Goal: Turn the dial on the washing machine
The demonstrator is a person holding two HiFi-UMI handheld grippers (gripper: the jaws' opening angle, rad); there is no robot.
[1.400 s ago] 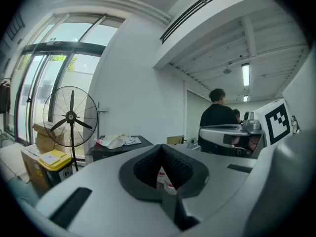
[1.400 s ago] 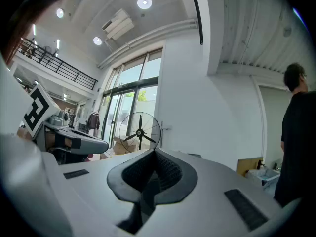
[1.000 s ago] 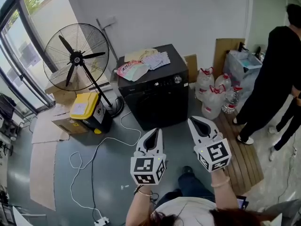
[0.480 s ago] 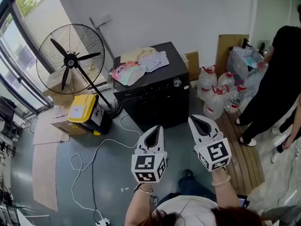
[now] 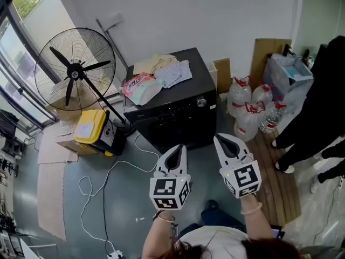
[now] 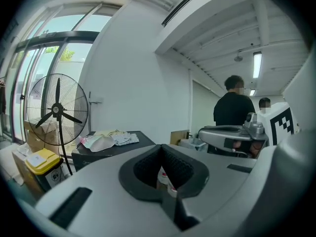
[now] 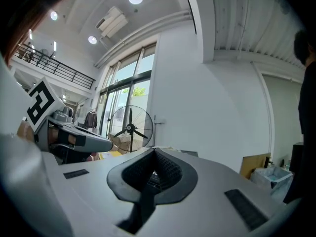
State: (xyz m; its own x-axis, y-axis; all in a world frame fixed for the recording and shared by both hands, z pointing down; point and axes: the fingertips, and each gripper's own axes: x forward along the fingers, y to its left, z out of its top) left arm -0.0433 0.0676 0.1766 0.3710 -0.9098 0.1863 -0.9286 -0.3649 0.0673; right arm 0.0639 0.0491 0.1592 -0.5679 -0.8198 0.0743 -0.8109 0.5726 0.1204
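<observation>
The black washing machine (image 5: 178, 120) stands against the white wall, its silver dial (image 5: 201, 101) on the front panel's right end. Clothes and a packet (image 5: 153, 77) lie on its lid. My two grippers hover side by side over the floor in front of it, well short of the dial. The left gripper (image 5: 177, 149) is shut and empty, and the right gripper (image 5: 220, 139) is shut and empty too. In the left gripper view the machine (image 6: 98, 152) shows ahead at left, beyond the closed tips (image 6: 160, 148). The right gripper view points above the machine, past its closed tips (image 7: 154, 152).
A big standing fan (image 5: 73, 69) and a yellow box (image 5: 90, 125) are left of the machine, with a white cable (image 5: 108, 171) looping over the floor. Water bottles (image 5: 248, 109), a wooden pallet (image 5: 277, 182) and a person in black (image 5: 329, 101) are at the right.
The view has drifted a little, so the machine and fan sit lower and further left. The person in black has shifted toward the right edge. Both grippers keep their pose.
</observation>
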